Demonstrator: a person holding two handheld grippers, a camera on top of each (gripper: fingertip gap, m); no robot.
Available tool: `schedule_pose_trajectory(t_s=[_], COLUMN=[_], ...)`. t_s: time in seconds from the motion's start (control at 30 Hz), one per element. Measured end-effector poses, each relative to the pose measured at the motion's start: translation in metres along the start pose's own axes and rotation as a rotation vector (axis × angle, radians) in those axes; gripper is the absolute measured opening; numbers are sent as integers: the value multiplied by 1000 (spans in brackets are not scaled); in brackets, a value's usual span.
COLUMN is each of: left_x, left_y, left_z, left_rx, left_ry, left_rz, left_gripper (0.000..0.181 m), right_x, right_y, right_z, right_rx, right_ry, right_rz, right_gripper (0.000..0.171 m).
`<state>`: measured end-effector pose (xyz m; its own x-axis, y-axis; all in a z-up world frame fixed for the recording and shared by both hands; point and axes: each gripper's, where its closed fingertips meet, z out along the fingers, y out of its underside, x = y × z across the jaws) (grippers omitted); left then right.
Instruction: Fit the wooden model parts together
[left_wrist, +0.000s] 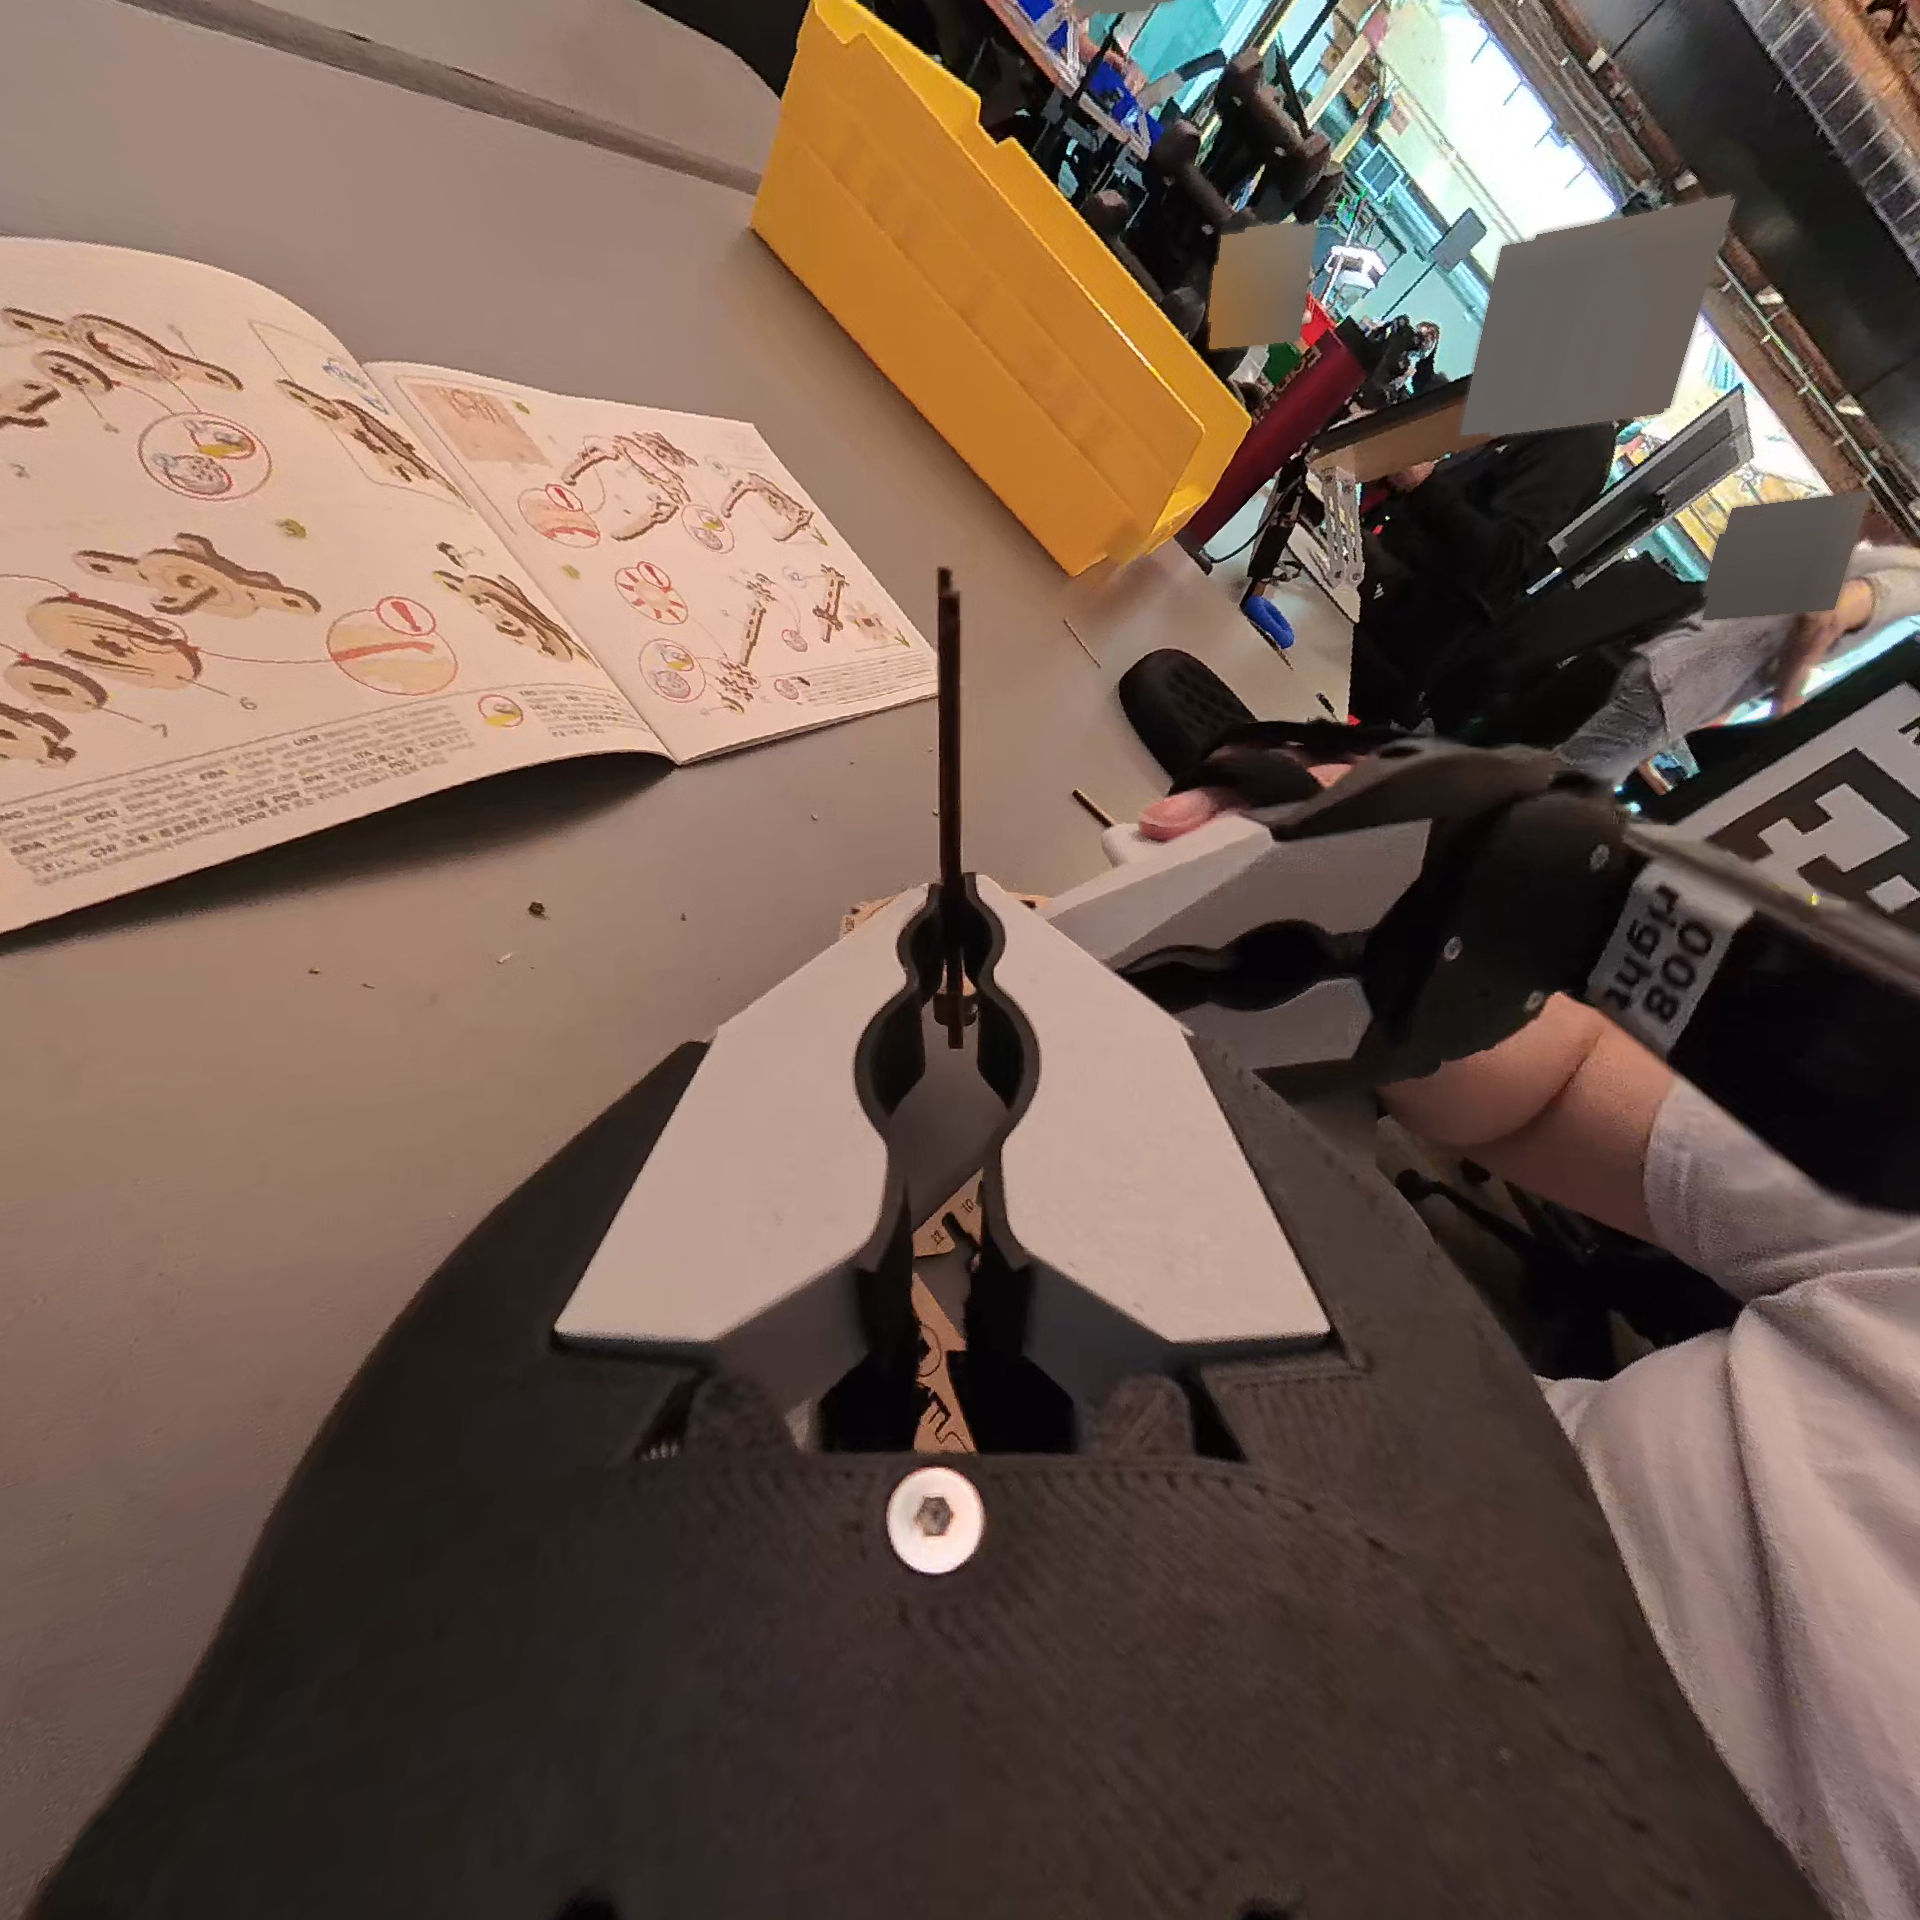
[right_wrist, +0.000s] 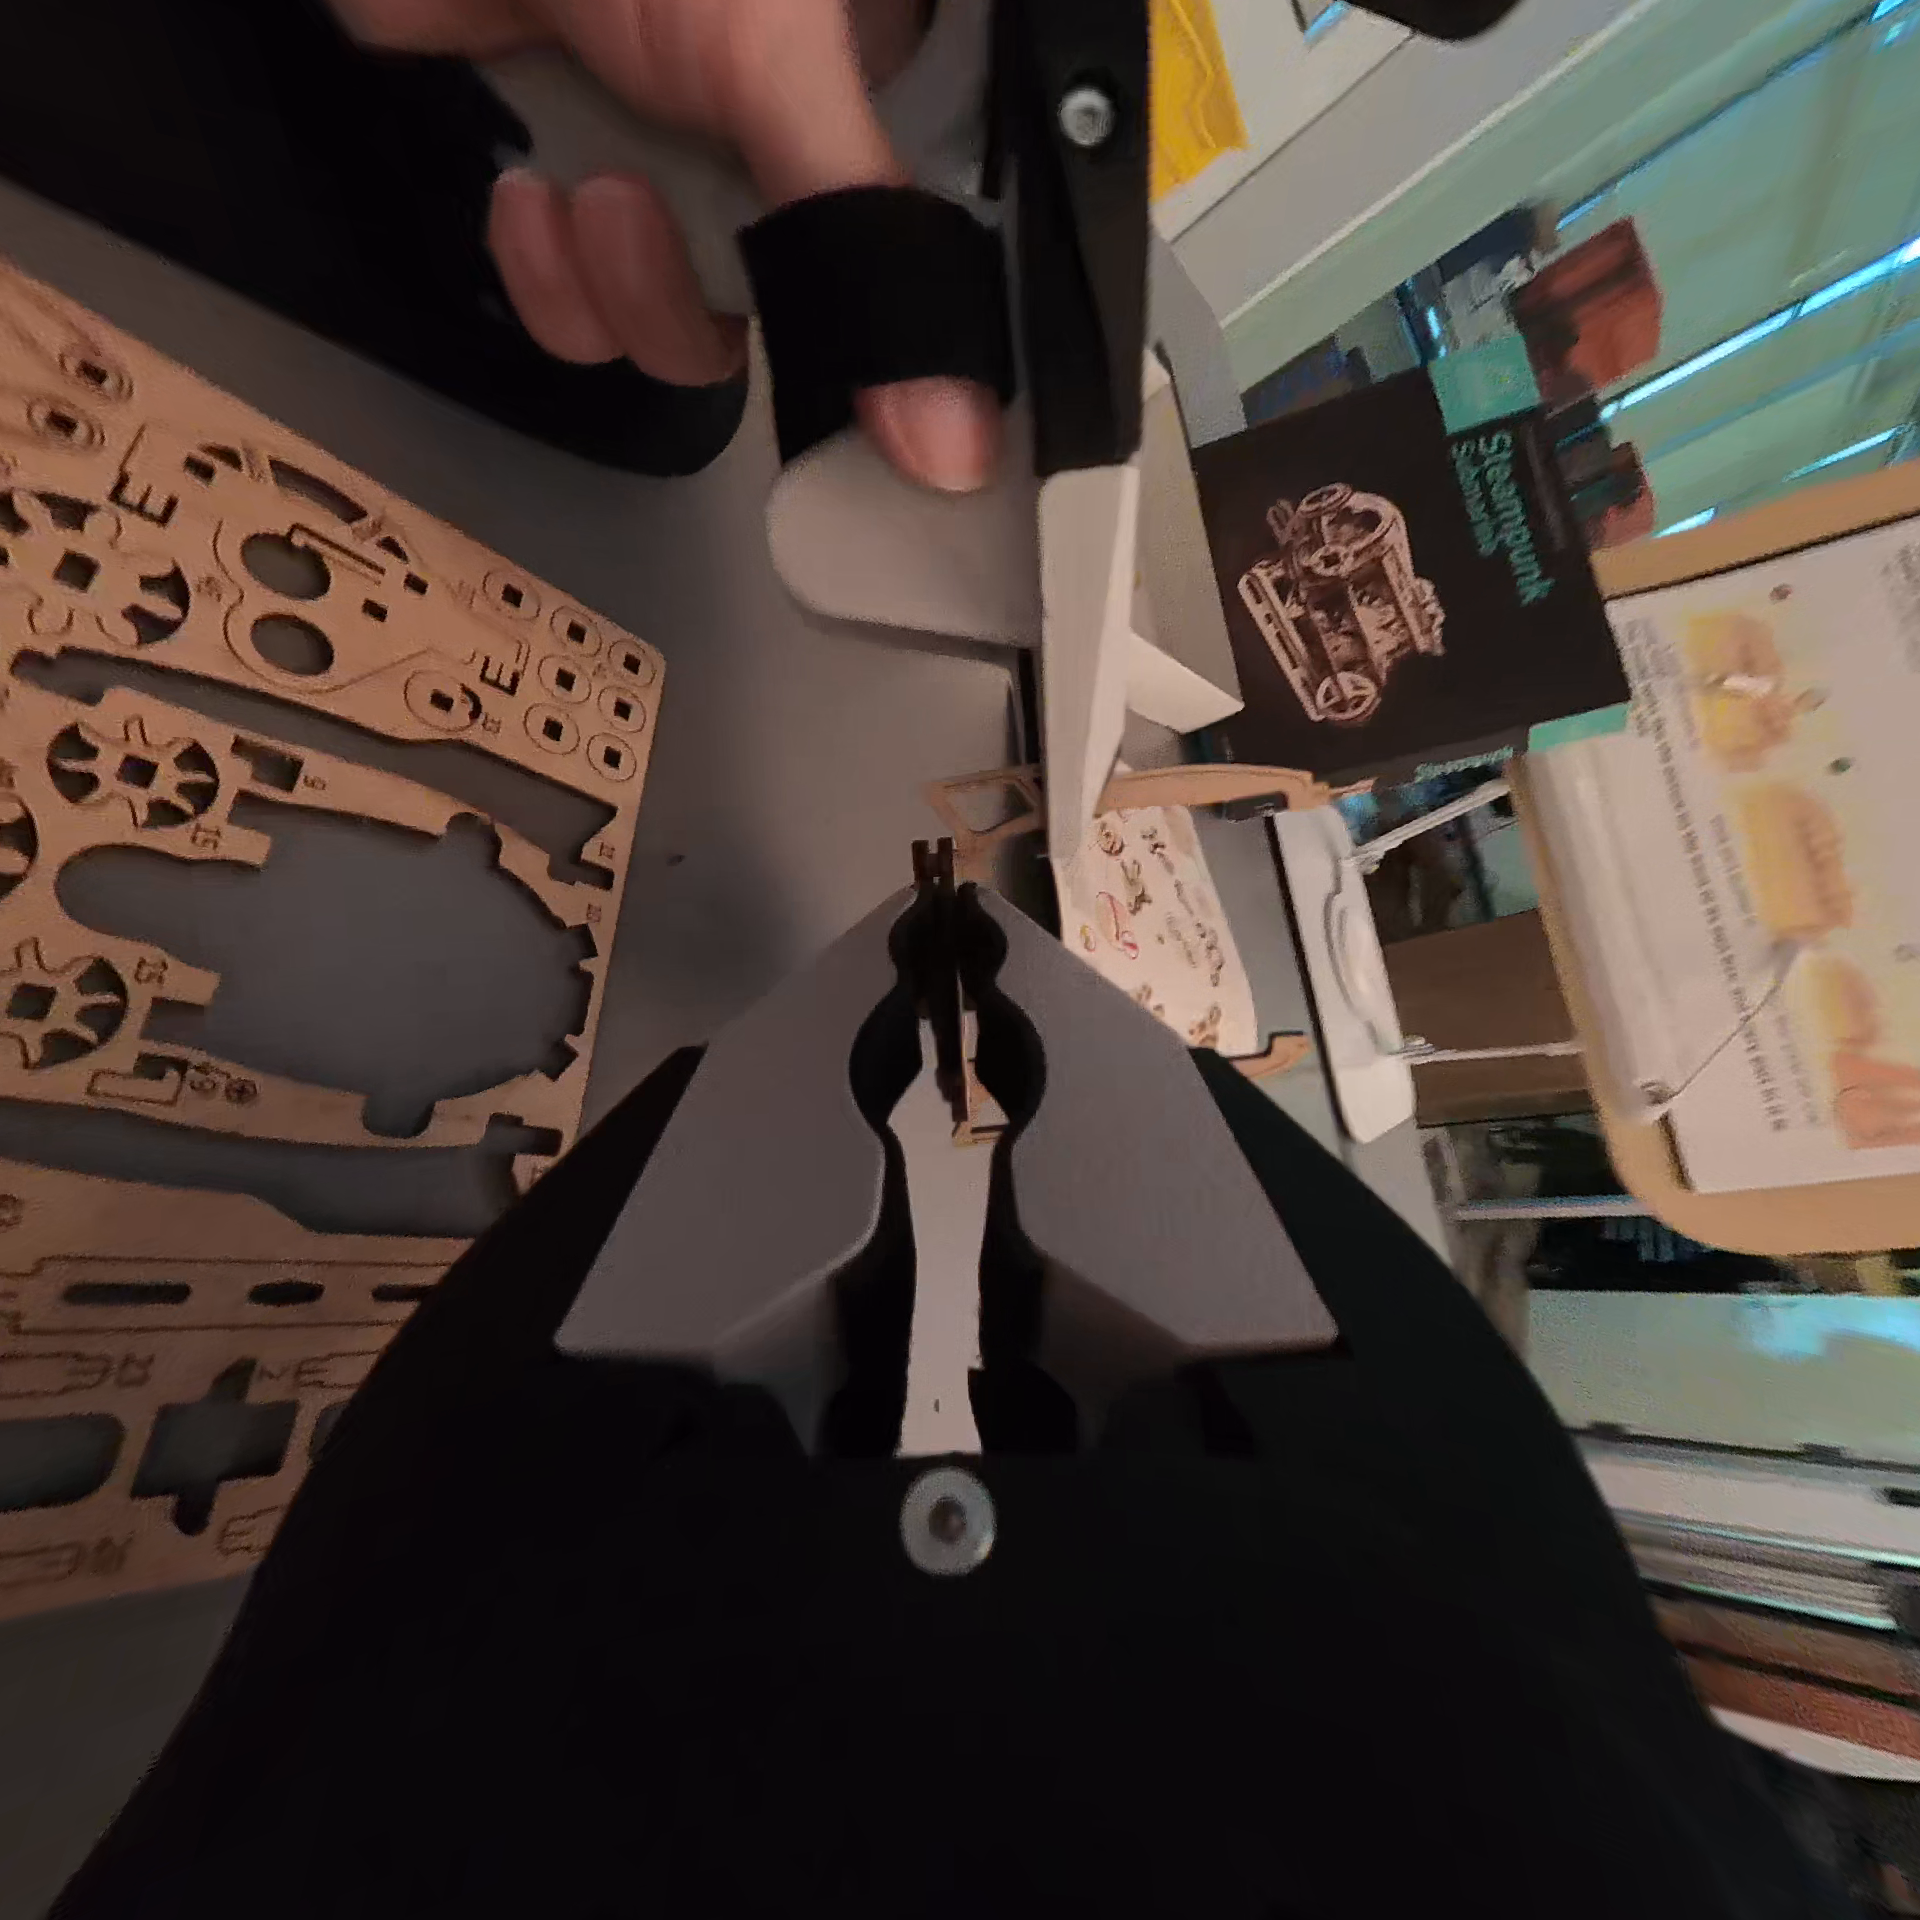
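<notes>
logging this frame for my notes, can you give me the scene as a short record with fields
left gripper: shut on a thin wooden part, seen edge-on, sticking out past the fingertips
right gripper: shut on a small wooden part, only its tip showing beyond the fingertips
parts joined: cannot tell
table: grey
instruction booklet: open, flat on the table
wooden parts sheet: flat on the table, many pieces already punched out
yellow bin: beyond the booklet
kit box: dark, past the right gripper
</notes>
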<state>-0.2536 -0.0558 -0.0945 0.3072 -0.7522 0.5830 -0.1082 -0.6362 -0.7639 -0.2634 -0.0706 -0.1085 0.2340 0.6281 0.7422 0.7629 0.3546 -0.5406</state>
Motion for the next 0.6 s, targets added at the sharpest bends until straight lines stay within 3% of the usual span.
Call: schedule_pose_trajectory(t_s=[0.2, 0.4, 0.6], left_x=[-1, -4, 6], left_y=[3, 5, -1], left_z=[2, 2, -1], left_rx=[-20, -31, -17], left_ry=[-20, -24, 43], left_rz=[25, 0, 24], left_gripper=[1, 0, 2], right_x=[-3, -4, 3], right_y=[1, 3, -2], right_z=[1, 4, -2], right_rx=[-9, 20, 52], right_ry=[-35, -54, -29], right_rz=[72, 9, 36], right_gripper=[0, 1, 0])
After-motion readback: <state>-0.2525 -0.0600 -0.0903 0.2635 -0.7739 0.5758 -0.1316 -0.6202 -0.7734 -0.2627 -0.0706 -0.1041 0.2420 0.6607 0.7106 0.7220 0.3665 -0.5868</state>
